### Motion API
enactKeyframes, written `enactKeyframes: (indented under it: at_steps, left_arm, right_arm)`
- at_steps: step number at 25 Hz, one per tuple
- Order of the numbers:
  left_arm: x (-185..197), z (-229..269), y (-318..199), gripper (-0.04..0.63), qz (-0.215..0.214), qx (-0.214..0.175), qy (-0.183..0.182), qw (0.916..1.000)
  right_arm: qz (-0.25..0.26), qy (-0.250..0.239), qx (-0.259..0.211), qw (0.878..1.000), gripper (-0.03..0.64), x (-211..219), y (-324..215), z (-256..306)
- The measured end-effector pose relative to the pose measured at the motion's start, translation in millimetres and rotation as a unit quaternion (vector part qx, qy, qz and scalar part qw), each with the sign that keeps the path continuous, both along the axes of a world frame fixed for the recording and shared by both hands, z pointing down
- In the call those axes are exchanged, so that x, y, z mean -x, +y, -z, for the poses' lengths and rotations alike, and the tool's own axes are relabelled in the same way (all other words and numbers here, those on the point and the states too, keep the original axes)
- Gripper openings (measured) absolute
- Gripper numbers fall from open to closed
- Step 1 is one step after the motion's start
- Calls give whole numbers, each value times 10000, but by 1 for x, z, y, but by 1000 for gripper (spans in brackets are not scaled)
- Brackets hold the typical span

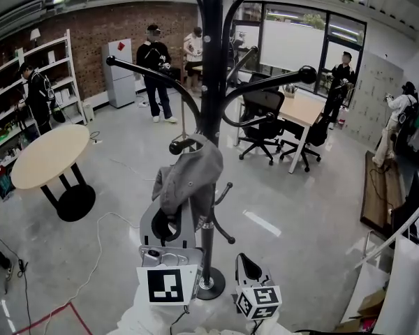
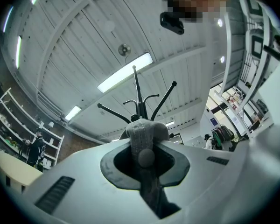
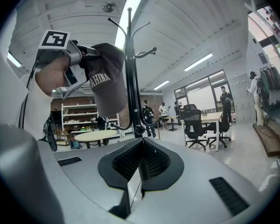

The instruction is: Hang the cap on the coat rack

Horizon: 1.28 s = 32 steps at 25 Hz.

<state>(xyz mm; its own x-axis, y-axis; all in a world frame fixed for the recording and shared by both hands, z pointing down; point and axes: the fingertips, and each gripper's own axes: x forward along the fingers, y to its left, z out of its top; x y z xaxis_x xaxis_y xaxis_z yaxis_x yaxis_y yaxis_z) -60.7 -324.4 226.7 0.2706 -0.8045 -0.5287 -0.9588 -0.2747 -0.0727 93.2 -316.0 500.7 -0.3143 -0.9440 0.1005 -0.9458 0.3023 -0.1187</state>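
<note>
Cap pinched in left gripper (beside coat rack); right gripper closed, empty

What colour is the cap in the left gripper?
The cap is grey with white lettering, clearest in the right gripper view.

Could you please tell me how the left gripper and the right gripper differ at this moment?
The left gripper is shut on the grey cap, while the right gripper is shut on nothing. The left gripper tilts upward toward the top of the coat rack, whereas the right gripper looks roughly level across the room. Both have their jaws closed.
</note>
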Motion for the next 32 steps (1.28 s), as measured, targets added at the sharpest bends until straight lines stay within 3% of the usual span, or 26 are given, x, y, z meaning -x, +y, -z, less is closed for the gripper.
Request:
enactKeyframes:
  at_steps: [23, 32]
  left_arm:
    - [3, -51, -28, 29, 226, 538, 99, 9982]
    - [-3, -62, -30, 39, 657, 554, -216, 9961]
  right_arm:
    - [-132, 103, 65, 9998, 11, -9, 7, -4]
    - [-105, 121, 73, 9998, 11, -10, 11, -4]
